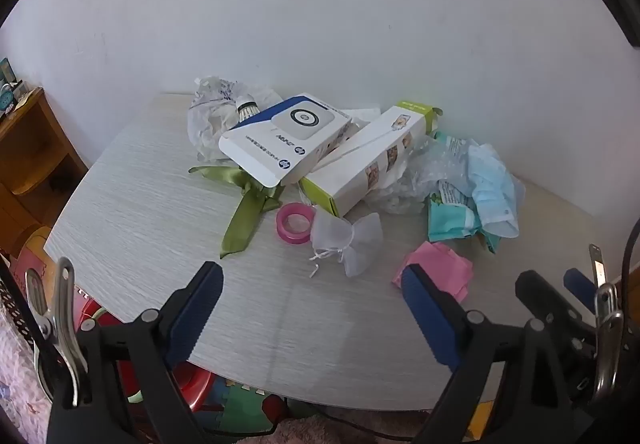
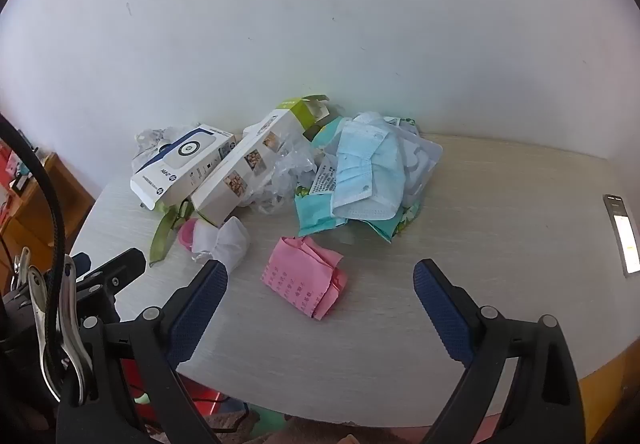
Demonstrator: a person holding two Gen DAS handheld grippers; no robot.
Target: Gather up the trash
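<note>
We hold both tools wide open above the near edge of the desk (image 1: 132, 204), with the trash heaped toward the wall.

Largest first: we see a long white box (image 1: 372, 160) with a green end, leaning against a white and blue box (image 1: 280, 140). To its right lie blue face masks (image 2: 368, 168) on teal packets (image 2: 316, 212). Nearer us, a green ribbon (image 1: 248, 216), a folded pink paper (image 2: 304, 276), a white mesh pouch (image 1: 352, 240) and a pink tape roll (image 1: 294, 224) lie on the desk. The left tool (image 1: 312, 276) and right tool (image 2: 320, 276) grip nothing; the pink paper lies just ahead of the right one.
</note>
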